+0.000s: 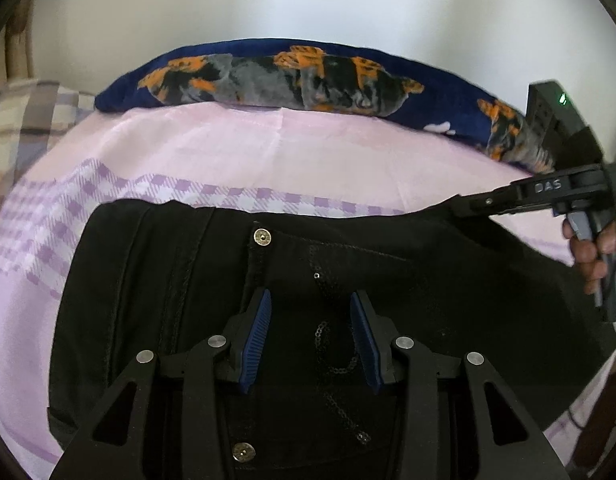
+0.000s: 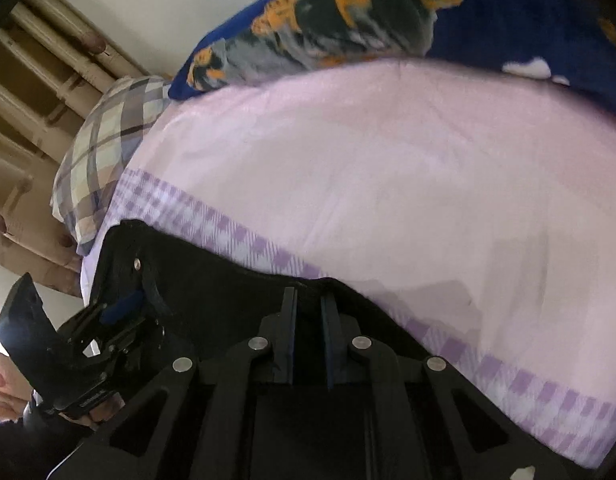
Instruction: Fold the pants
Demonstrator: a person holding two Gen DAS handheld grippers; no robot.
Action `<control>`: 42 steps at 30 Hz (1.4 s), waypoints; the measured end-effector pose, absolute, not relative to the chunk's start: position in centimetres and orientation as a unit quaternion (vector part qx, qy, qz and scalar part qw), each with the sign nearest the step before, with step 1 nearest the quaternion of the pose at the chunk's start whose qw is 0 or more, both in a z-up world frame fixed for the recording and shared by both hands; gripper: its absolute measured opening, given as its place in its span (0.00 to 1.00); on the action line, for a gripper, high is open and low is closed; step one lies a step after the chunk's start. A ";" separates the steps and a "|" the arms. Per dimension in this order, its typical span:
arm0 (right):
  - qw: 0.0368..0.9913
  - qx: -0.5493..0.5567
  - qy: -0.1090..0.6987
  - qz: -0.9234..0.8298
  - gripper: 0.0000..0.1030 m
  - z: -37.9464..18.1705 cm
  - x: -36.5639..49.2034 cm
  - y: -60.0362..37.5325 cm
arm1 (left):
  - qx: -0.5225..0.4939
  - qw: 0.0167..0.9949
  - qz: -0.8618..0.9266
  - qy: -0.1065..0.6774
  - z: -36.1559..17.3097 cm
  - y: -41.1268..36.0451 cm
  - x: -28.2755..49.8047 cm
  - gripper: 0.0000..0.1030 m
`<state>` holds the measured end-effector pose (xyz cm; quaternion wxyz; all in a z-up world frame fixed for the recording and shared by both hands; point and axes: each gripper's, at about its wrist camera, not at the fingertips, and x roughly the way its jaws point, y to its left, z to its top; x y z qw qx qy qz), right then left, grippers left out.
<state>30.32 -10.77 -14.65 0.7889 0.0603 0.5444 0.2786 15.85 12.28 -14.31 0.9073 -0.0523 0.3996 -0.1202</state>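
My left claw [image 1: 310,312] hangs wide, holding nothing, over the fly of the black pants [image 1: 188,280] spread on the bed [image 1: 308,152]. My right claw [image 2: 309,300] is narrowed at the waistband edge; I judge it is pinching cloth, though black on black hides the contact. I should bring the left down on the matching edge and lift both evenly. The legs are cut off below both views.

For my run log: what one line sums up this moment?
stage: gripping waistband | left claw: open over black pants | right claw: shut on pants edge | surface: pink bedsheet
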 end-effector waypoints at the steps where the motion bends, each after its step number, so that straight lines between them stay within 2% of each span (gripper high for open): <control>1: 0.790 0.059 0.546 0.274 0.09 -14.9 30.5 -10.8 | -0.055 0.907 -0.123 0.398 -14.4 12.4 15.8 0.41; 7: 0.802 0.049 0.538 0.256 0.10 -16.4 31.0 -10.5 | -0.026 0.911 -0.125 0.391 -14.7 11.9 15.4 0.41; 9: 0.801 0.049 0.540 0.255 0.19 -16.2 30.9 -10.7 | -0.016 0.911 -0.120 0.394 -14.6 11.6 15.5 0.42; 10: 0.806 0.047 0.536 0.247 0.29 -15.8 30.7 -10.9 | -0.017 0.910 -0.115 0.399 -14.4 11.5 15.5 0.42; 11: 0.815 0.048 0.527 0.238 0.32 -15.2 30.4 -11.3 | -0.021 0.909 -0.111 0.401 -14.1 11.5 15.5 0.42; 14: 0.842 0.060 0.486 0.226 0.33 -13.0 28.6 -13.0 | -0.029 0.916 -0.111 0.385 -12.6 10.6 14.8 0.45; 21: 0.850 0.051 0.488 0.193 0.33 -13.5 23.8 -15.9 | 0.012 0.903 -0.205 0.377 -11.0 3.8 14.9 0.49; 31: 0.869 0.091 0.481 0.071 0.32 -15.8 21.2 -23.7 | 0.000 0.855 -0.271 0.442 -13.8 -4.7 19.9 0.49; 36: 0.875 0.122 0.468 0.028 0.31 -15.9 19.0 -29.0 | 0.026 0.863 -0.251 0.438 -14.8 -6.4 21.6 0.49; 38: 0.876 0.131 0.465 0.012 0.39 -15.7 18.0 -30.6 | 0.054 0.871 -0.240 0.426 -14.8 -7.3 21.4 0.49; 42: 0.873 0.180 0.452 -0.010 0.40 -15.3 14.7 -34.8 | 0.061 0.877 -0.224 0.421 -15.0 -7.4 21.1 0.49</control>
